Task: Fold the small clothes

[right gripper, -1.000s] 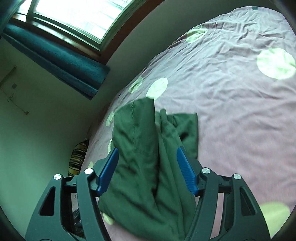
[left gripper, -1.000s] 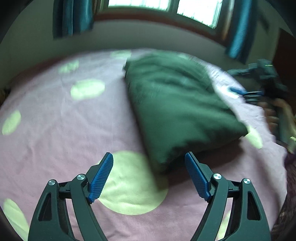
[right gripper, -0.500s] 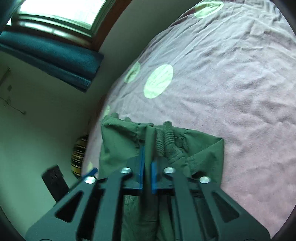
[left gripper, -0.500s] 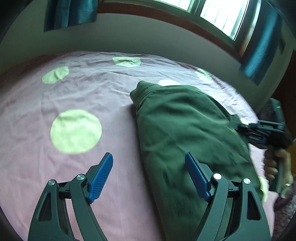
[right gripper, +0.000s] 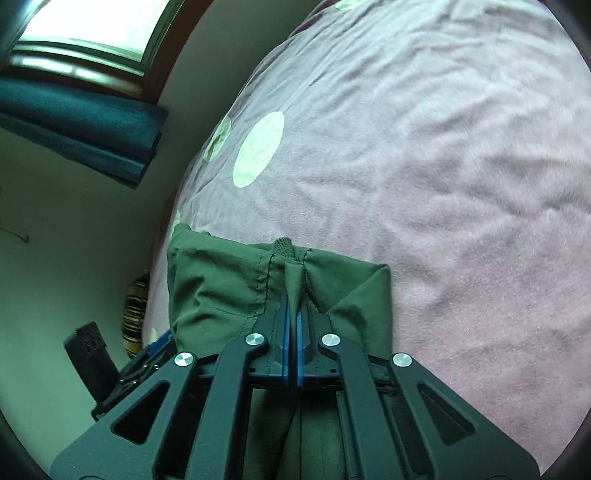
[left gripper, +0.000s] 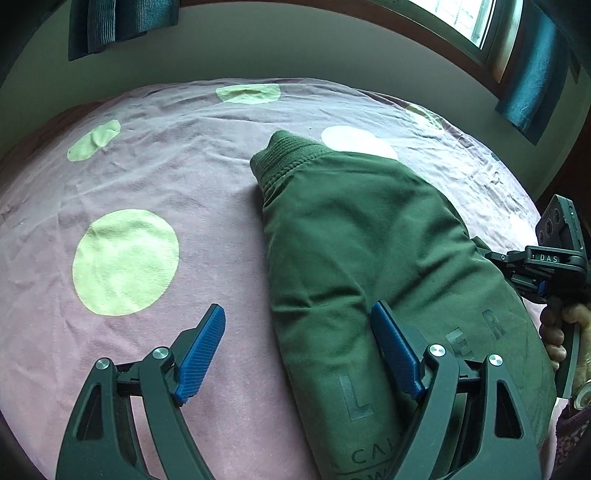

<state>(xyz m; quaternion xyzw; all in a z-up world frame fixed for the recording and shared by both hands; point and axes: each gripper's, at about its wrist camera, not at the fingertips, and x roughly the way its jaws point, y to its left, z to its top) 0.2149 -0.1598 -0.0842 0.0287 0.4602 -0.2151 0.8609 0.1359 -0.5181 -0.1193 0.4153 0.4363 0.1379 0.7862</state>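
A dark green garment [left gripper: 354, 236] with a ribbed cuff at its far end and dark printed letters lies on the pink bedspread [left gripper: 184, 177]. My left gripper [left gripper: 299, 347] is open; its right finger rests over the garment's near left edge, its left finger is over bare bedspread. My right gripper [right gripper: 293, 332] is shut on a pinched fold of the green garment [right gripper: 221, 288] at its edge. It also shows in the left wrist view [left gripper: 517, 273] at the garment's right side, held by a hand.
The bedspread [right gripper: 443, 184] has pale green dots [left gripper: 125, 262] and fills most of both views. A wall, a window and teal curtains [left gripper: 122, 26] lie beyond the bed. A striped object [right gripper: 135, 314] lies by the bed's edge.
My right gripper closed from open onto a fold of the garment. My left gripper moved in closer over the garment's near left edge, staying open.
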